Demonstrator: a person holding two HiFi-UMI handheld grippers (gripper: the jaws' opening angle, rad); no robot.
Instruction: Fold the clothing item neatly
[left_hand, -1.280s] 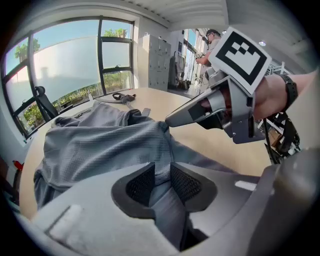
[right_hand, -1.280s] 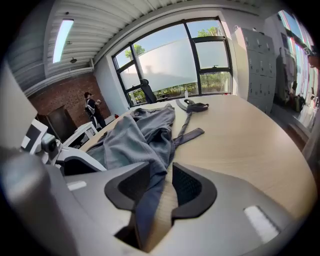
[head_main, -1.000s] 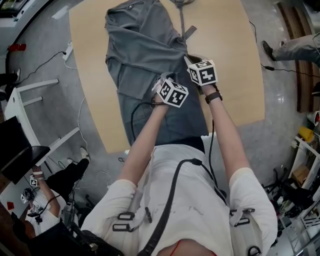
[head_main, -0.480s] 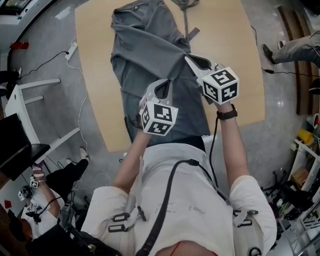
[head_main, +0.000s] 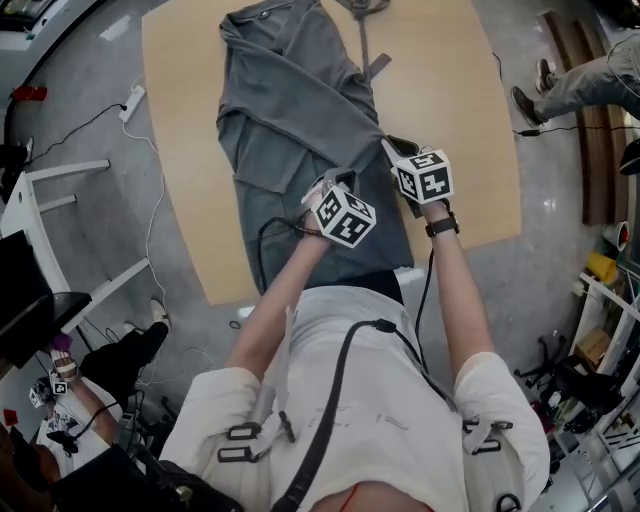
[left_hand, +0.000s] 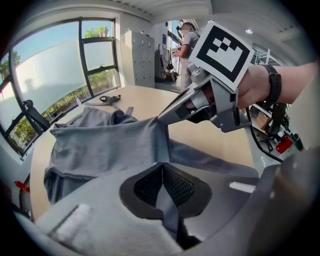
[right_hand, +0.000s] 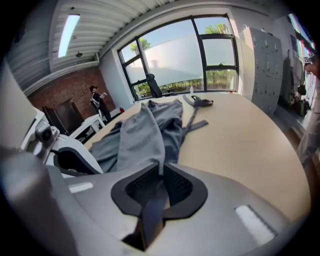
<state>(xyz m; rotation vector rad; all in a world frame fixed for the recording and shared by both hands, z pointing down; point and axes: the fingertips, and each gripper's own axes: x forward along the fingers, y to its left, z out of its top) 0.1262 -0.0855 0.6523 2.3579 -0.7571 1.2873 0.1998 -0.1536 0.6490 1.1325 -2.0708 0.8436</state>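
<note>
left claw, right claw clamp garment edge — open table right

Bare tabletop lies open right of the grey garment; a strap lies beside its far end.

LIGHT: bright daylight from windows, ceiling strip lit | SHADOWS: I see only soft ones on tabletop | DISTORTION: heavy fisheye, dark corners in both gripper views | FOCUS: near fingers soft

garment on table | L tool, R tool side by side, near end
</note>
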